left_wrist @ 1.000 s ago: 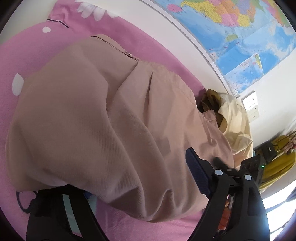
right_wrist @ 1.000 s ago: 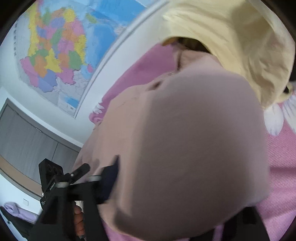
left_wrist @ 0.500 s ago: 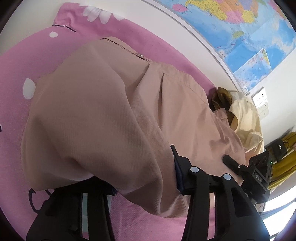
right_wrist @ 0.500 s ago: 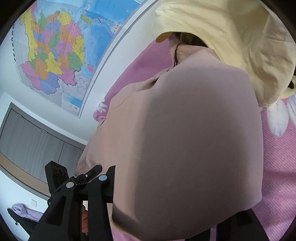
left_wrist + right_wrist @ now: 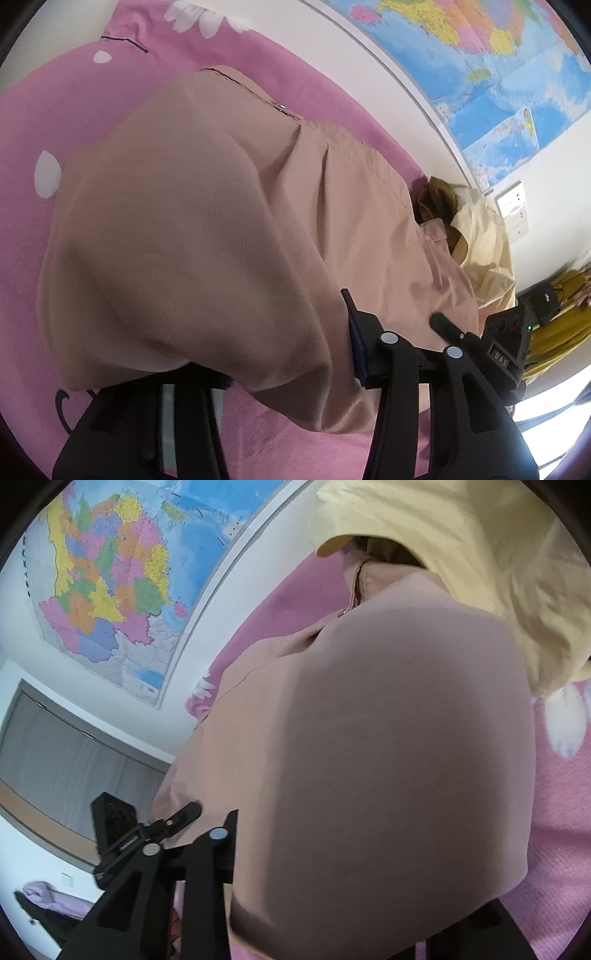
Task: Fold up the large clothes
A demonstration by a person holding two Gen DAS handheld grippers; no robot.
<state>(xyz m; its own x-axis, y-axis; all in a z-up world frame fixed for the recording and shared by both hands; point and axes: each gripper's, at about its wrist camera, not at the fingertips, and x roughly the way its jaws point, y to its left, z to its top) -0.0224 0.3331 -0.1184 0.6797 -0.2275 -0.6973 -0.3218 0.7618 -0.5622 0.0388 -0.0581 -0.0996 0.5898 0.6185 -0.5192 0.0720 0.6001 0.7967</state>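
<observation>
A large tan garment lies bunched on the pink flowered bedspread, its zipped waistband toward the wall. My left gripper has a thick fold of the near edge between its jaws, which are closing. Its right finger presses the cloth and its left finger is hidden beneath it. In the right wrist view the tan garment bulges up and fills the frame. My right gripper is also closing on a fold. The left finger touches the cloth and the other is mostly covered.
A pale yellow garment and an olive one are heaped at the garment's far end, against the wall. A big map and a socket are on that wall. Grey cupboard doors stand beyond the bed.
Both pairs of jaws have narrowed around the tan cloth, the left one by a lot. The fold now bulges higher between the fingers. Neither hand has shifted.
</observation>
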